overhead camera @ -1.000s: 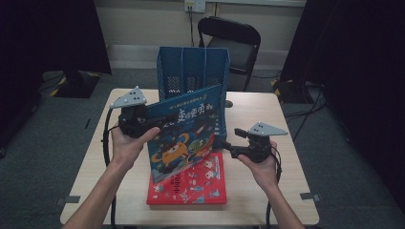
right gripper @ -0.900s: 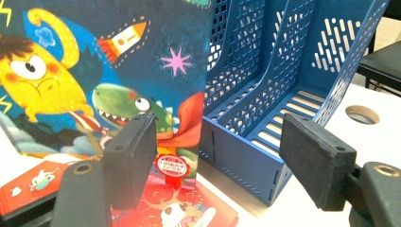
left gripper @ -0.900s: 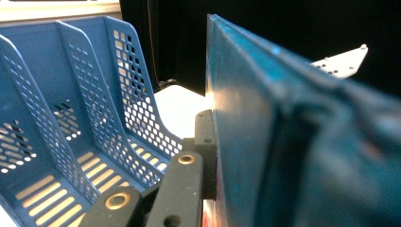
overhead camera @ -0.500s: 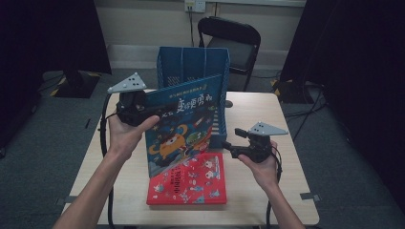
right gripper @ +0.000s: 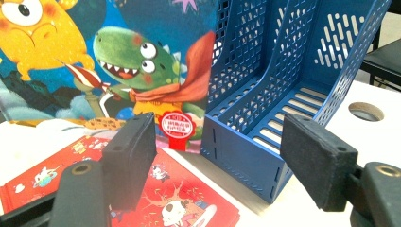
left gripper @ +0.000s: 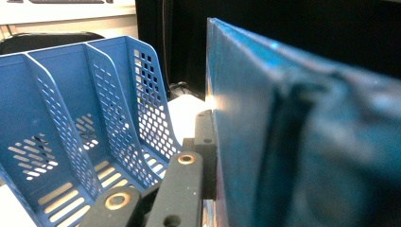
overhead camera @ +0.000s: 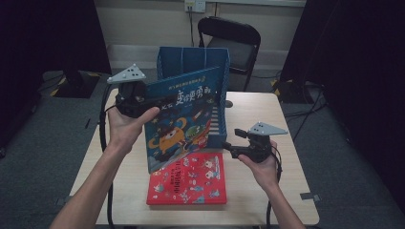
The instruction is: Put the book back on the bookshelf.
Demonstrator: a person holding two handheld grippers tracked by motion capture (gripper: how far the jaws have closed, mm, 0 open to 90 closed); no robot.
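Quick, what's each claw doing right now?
Left claw: closed on the blue book.
Right claw: open, holding nothing.

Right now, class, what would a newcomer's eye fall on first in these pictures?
Most striking is the blue picture book with cartoon monsters, held upright over the table's middle by the left gripper. Behind it stands the blue perforated plastic file rack. A red picture book lies flat near the front edge, with the open right gripper beside it.
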